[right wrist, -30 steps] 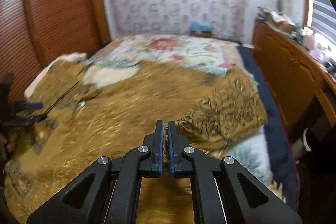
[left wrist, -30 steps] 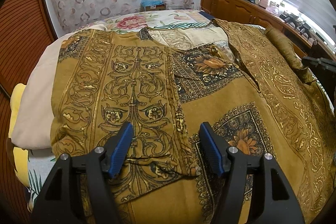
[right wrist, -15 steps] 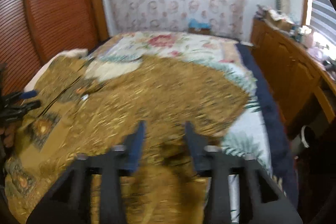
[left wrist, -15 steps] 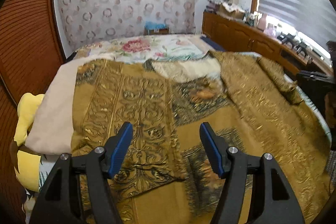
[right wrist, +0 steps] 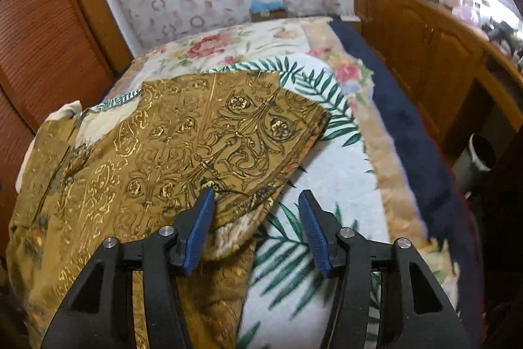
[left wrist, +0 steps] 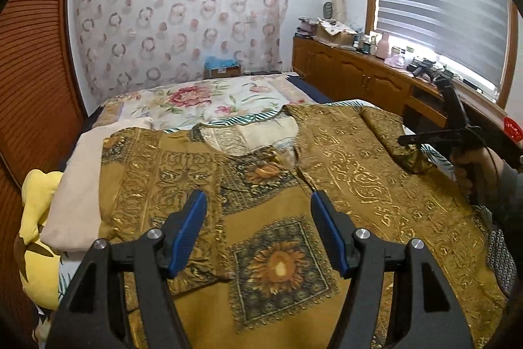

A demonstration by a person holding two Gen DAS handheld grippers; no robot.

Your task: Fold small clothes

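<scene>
A mustard shirt [left wrist: 359, 172] with gold scrolls and sunflower squares lies spread on the bed. Its left side is folded inward [left wrist: 157, 172]. My left gripper [left wrist: 258, 198] hovers open above the shirt's middle, nothing between its blue pads. In the right wrist view the shirt's sleeve [right wrist: 228, 133] lies flat on the palm-print sheet [right wrist: 327, 152]. My right gripper [right wrist: 256, 197] hangs over the sleeve's near edge; its jaws are closing, the left pad over the cloth, the pads not pressing on it. A hand [left wrist: 474, 165] holds that gripper at the right edge of the left wrist view.
A folded beige cloth [left wrist: 78, 185] and a yellow cushion [left wrist: 36, 234] lie left of the shirt. A floral bedspread [left wrist: 202, 100] covers the far bed. A navy blanket [right wrist: 408, 126] edges the bed's right side, beside a wooden cabinet [right wrist: 441, 61] and a bin [right wrist: 480, 152].
My right gripper was shut on the sleeve cloth; it has opened, let go and shifted right, and the sleeve now lies flat. My left gripper has risen, still open.
</scene>
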